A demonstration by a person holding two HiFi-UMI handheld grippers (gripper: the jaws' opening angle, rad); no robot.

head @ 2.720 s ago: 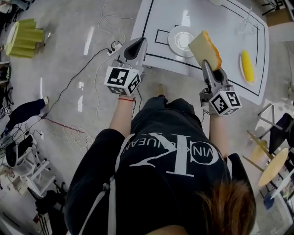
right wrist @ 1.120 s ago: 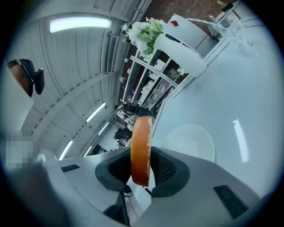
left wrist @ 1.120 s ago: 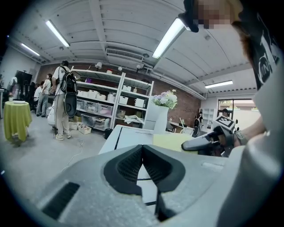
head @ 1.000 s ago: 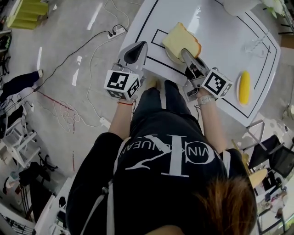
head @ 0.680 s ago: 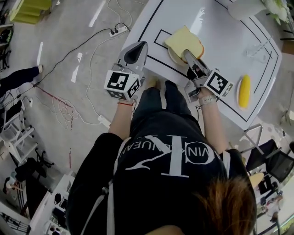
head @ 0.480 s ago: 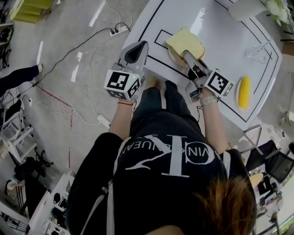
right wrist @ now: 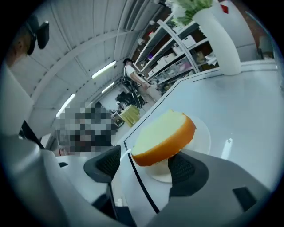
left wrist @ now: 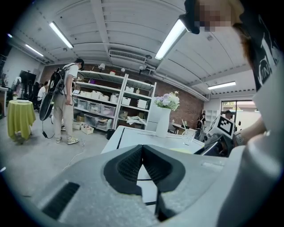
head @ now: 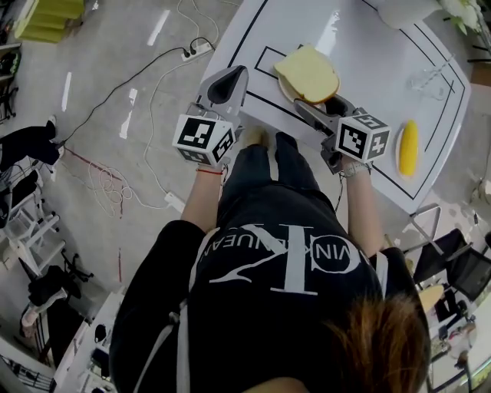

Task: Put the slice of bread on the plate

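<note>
The slice of bread (head: 307,74), pale with an orange-brown crust, lies on the small white plate (head: 285,88) near the table's front left corner. In the right gripper view the bread (right wrist: 164,137) sits tilted over the plate (right wrist: 203,133), its near edge just above the right pad. My right gripper (head: 318,106) is right behind it; its jaws are opening and stand wide, with no pad pressing the bread (right wrist: 144,170). My left gripper (head: 228,81) hovers off the table's left edge, shut and empty (left wrist: 143,153).
The white table (head: 368,61) has black marked lines. A yellow item on a plate (head: 407,147) lies at the right, a glass (head: 430,77) and a white vase (head: 403,9) farther back. Cables (head: 115,115) trail on the floor. A person (left wrist: 66,102) stands by shelves.
The right gripper carried the bread down onto the plate, rolled its wrist and opened its jaws; the bread now lies free on the plate. The left gripper stayed put.
</note>
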